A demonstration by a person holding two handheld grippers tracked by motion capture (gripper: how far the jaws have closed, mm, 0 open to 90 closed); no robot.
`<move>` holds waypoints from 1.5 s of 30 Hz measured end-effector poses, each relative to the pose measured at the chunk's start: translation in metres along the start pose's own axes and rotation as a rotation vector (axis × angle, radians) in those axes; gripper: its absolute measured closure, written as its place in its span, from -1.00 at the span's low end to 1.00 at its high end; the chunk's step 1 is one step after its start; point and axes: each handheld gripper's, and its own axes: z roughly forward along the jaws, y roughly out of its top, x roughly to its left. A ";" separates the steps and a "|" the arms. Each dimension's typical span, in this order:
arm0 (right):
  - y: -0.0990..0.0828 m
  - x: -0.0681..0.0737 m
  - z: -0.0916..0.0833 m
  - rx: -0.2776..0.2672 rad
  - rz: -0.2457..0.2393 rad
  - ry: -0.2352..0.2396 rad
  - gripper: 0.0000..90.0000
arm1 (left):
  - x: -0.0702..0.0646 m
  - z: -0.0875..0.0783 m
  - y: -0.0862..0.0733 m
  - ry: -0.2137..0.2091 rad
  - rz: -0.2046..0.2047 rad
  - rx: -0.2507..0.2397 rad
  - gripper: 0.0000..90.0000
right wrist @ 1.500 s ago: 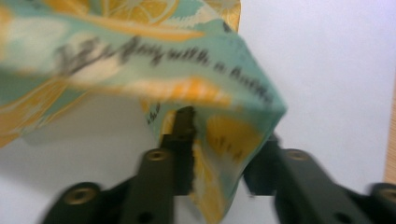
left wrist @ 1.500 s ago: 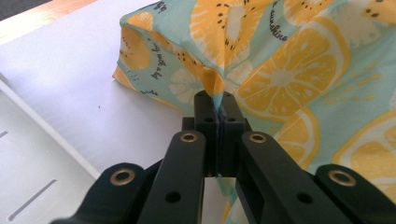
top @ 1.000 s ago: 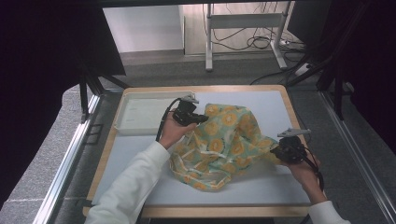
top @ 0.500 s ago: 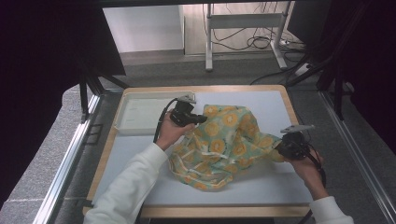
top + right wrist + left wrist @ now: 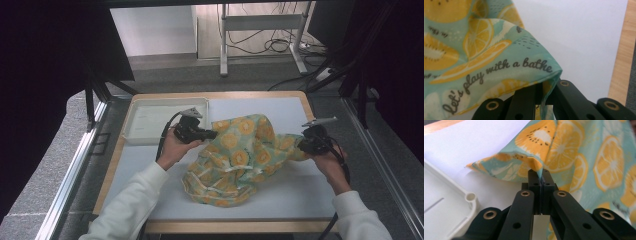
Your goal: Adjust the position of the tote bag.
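Left gripper (image 5: 212, 134), black two-jaw w/ grey three-cornered plate on top, is clamped on a fold of the teal cloth printed w/ orange citrus slices (image 5: 235, 155); in left gripper view the jaws are pressed together w/ the fabric edge (image 5: 534, 165) pinched between them. Right gripper (image 5: 301, 143), also black, grips the cloth's opposite corner; in right gripper view the fabric (image 5: 486, 57), printed "let's play with a bathe", drapes over the jaws and a hem runs down between them, jaws close on it. Cloth is stretched between the two grippers, upper part lifted, lower bunched part resting on the white table mat (image 5: 280, 200) w/ light wooden border (image 5: 220, 226). Shallow white plastic tray (image 5: 145, 125) sits at mat's far-left corner, just beside left gripper, apart from cloth. Both hands in white sleeves (image 5: 130, 205).
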 end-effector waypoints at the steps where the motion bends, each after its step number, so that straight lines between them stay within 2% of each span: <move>1: 0.004 -0.003 0.001 0.001 0.005 -0.003 0.98 | -0.001 -0.001 -0.001 -0.002 0.000 -0.003 0.99; 5: 0.018 -0.009 0.009 0.016 0.009 -0.017 0.98 | -0.005 -0.008 -0.008 -0.018 -0.009 -0.014 0.99; 7: 0.031 -0.015 0.018 0.022 0.015 -0.024 0.98 | -0.006 -0.010 -0.011 -0.023 -0.012 -0.018 0.99; 12: 0.048 -0.020 0.029 0.025 0.011 -0.036 0.98 | -0.010 -0.013 -0.016 -0.029 -0.011 -0.021 0.99; 13: 0.057 -0.023 0.036 0.025 0.006 -0.034 0.98 | -0.011 -0.013 -0.017 -0.033 -0.014 -0.022 0.99; 16: 0.065 -0.027 0.042 0.019 0.003 -0.024 0.98 | -0.014 -0.013 -0.018 -0.030 -0.011 -0.019 0.99; 21: 0.081 -0.031 0.064 0.027 -0.009 -0.021 0.98 | -0.016 -0.009 -0.020 -0.021 -0.011 -0.016 0.99; 22: 0.082 -0.030 0.072 0.038 -0.013 -0.013 0.98 | -0.016 -0.008 -0.021 -0.020 -0.014 -0.017 0.99; 25: 0.076 -0.029 0.080 0.050 -0.009 0.001 0.98 | -0.013 -0.005 -0.023 -0.022 -0.021 -0.012 0.99; 27: 0.074 -0.029 0.081 0.050 -0.007 0.003 0.98 | -0.012 -0.004 -0.024 -0.024 -0.029 -0.013 0.99; 28: 0.067 -0.032 0.083 0.055 0.000 0.006 0.98 | -0.011 -0.004 -0.025 -0.024 -0.033 -0.015 0.99; 34: 0.060 -0.037 0.076 0.060 0.007 0.007 0.98 | -0.010 0.000 -0.029 -0.030 -0.039 -0.022 0.99; 45: 0.051 -0.035 0.066 0.040 -0.016 0.032 0.94 | -0.006 0.002 -0.032 -0.008 -0.039 -0.015 0.99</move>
